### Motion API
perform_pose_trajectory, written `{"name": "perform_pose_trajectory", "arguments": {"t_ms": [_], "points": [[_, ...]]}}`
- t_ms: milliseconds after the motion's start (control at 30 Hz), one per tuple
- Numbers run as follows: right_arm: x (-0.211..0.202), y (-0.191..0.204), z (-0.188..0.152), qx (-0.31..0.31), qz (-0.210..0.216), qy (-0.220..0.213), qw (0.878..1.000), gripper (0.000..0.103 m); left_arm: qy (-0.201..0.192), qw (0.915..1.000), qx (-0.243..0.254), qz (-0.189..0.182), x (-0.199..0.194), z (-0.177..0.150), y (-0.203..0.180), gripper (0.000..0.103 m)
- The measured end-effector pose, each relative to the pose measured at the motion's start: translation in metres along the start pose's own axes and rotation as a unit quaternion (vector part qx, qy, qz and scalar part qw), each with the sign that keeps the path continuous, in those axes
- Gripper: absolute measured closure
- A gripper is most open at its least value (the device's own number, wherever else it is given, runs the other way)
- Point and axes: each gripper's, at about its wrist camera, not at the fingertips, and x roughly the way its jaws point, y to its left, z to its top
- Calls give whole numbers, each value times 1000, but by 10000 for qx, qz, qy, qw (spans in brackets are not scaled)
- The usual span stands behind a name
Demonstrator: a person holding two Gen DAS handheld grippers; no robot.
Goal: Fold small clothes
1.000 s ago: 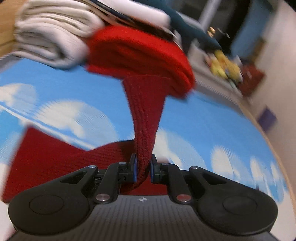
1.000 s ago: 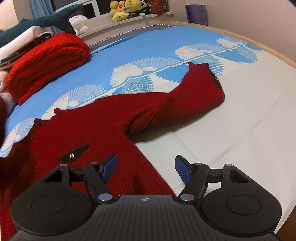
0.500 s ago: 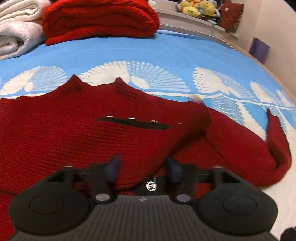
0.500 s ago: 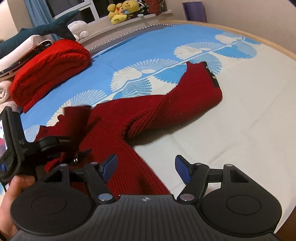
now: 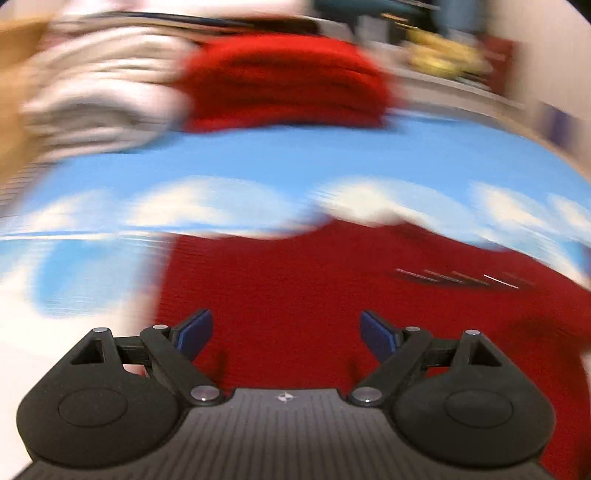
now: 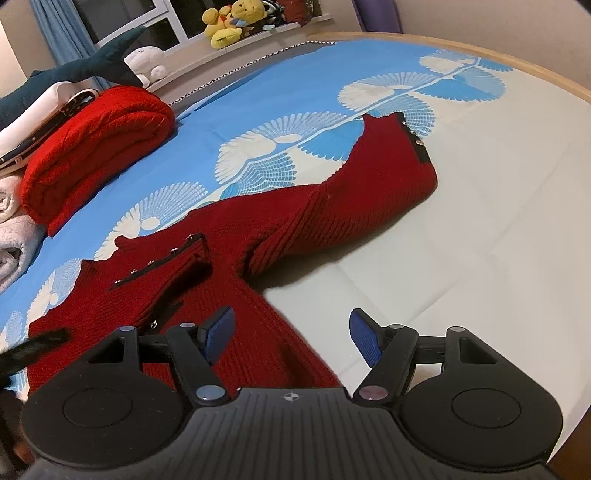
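Released a second ago, the sleeve that the left gripper [image 5: 285, 334] had pinched now lies across the chest of the dark red sweater [image 6: 229, 258], and that gripper has its blue pads spread wide with nothing between them. It hovers low over the sweater's body, pointing toward the head of the bed; its view is smeared with motion, so finer detail there cannot be made out. The right gripper [image 6: 291, 332] is also spread and empty, and has kept its place over the sweater's lower edge, its left pad [image 6: 218, 334] above the knit and its right pad [image 6: 364, 341] above bare sheet. The sweater lies flat on the bedsheet [image 6: 498, 221], collar toward the far side, with the folded-in sleeve [image 6: 162, 266] crossing the front and showing a row of small metal snaps. The other sleeve [image 6: 369, 192] stretches out to the right, its cuff standing up a little. The sheet is cream near the grippers and blue with white fan patterns farther off. Well beyond the sweater, at the far left, a brighter red folded knit [image 6: 99, 151] rests against a stack of pale folded blankets [image 6: 14, 236]. Behind these a ledge under the window holds a dark shark plush [image 6: 81, 70] and yellow stuffed toys [image 6: 229, 26]. A blue curtain [image 6: 59, 33] hangs at the left of the window.
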Motion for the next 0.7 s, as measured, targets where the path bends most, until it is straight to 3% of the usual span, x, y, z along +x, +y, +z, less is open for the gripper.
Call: {"name": "perform_pose_trajectory", "arguments": {"t_ms": [67,100,133,200,233,267,300,333,367,467,600,700], "points": [[2,2,-1,1,-18,43,10000,32,99,9943,-131,1057,23,6,37,13],[3,4,-1,7,-9,69,10000,32,169,9911,-156,1314,33,6,49,13],[4,5,-2,6,4,101,9999,32,383,9886,-76,1456,48,4,61,13],[6,8,-3,-23,6,137,9999,32,874,9861,292,1381,75,-3,70,12],[8,10,-4,-54,0,154,9999,32,794,9865,355,1384,80,-7,73,8],[9,12,-4,-88,-12,168,9998,32,652,9845,402,1580,83,-9,76,0],[9,13,-5,-101,-27,172,9998,32,645,9791,408,1886,88,-10,79,1],[10,13,-5,-100,-44,176,9998,32,840,9700,395,2248,97,-10,85,0],[10,12,-5,-85,-54,175,9998,32,1080,9648,292,2381,107,-11,95,0],[10,6,-2,10,-105,116,9999,32,1079,9714,-222,2104,103,-13,118,0],[6,-10,8,380,-155,-99,9991,32,1257,9755,-107,1800,84,-14,119,0],[1,-33,18,876,-108,-288,9957,30,1180,9829,-84,1410,45,-17,110,0]]}}
